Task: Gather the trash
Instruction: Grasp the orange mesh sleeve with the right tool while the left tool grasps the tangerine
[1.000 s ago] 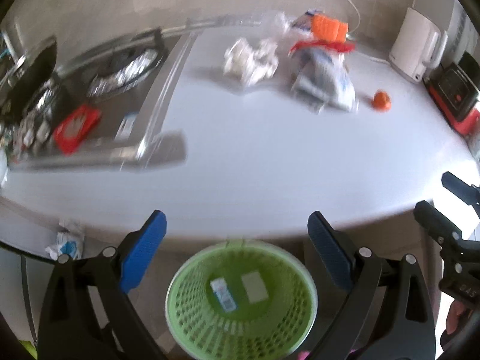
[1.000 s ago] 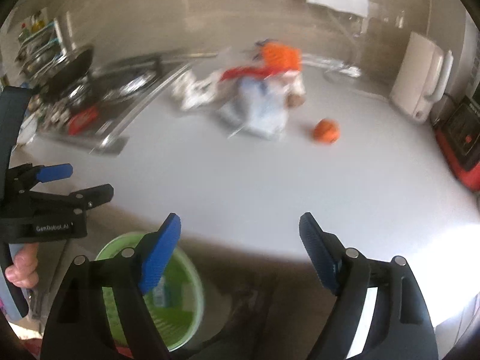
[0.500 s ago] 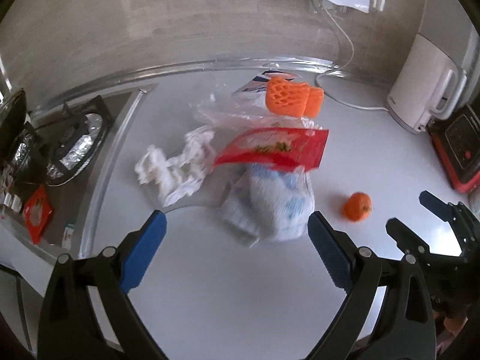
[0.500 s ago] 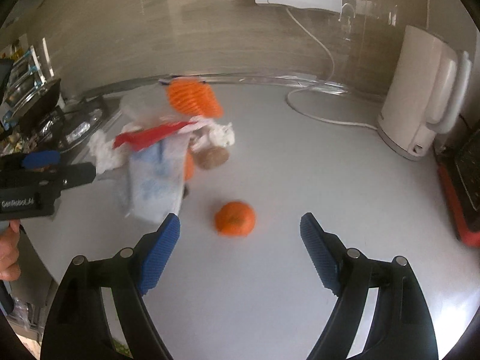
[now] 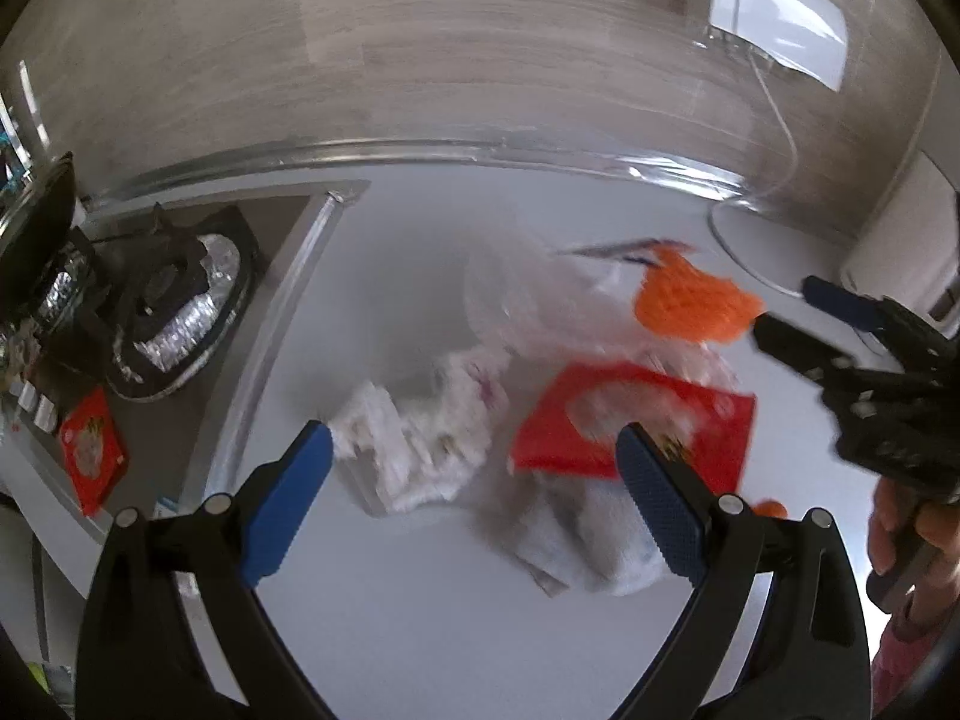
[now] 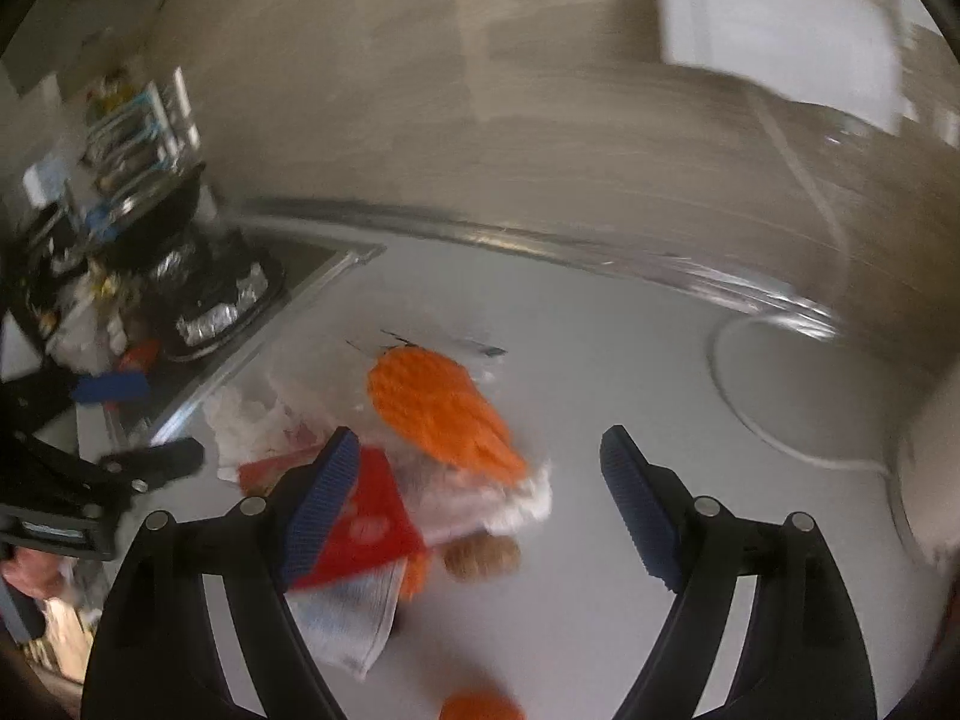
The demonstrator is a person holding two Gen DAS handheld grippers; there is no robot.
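A heap of trash lies on the pale grey countertop [image 5: 420, 630], out in its middle stretch, right of the stove. At the heap's near left is a crumpled white tissue wad [image 5: 420, 450]. Touching it on the right is a flat red foil snack packet [image 5: 636, 426], which rests on a bluish-white crumpled plastic bag [image 5: 594, 552]. At the far right of the heap sits an orange foam fruit net [image 5: 690, 303] on clear plastic film. From the right wrist view a brown round lump [image 6: 480, 555] lies just beside the packet's near edge, and a small orange fruit [image 6: 480, 708] sits nearer still, apart from the heap.

The left gripper [image 5: 474, 492] hangs above the tissue and packet with its blue pads spread wide, gripping nothing. The right gripper [image 6: 474, 504] is likewise spread wide over the right side of the heap, its left pad overlapping the red packet in view; contact cannot be judged through the blur.

Left of the counter is a black gas burner lined with foil [image 5: 174, 312]. A white cable [image 6: 756, 414] curls at the far right.
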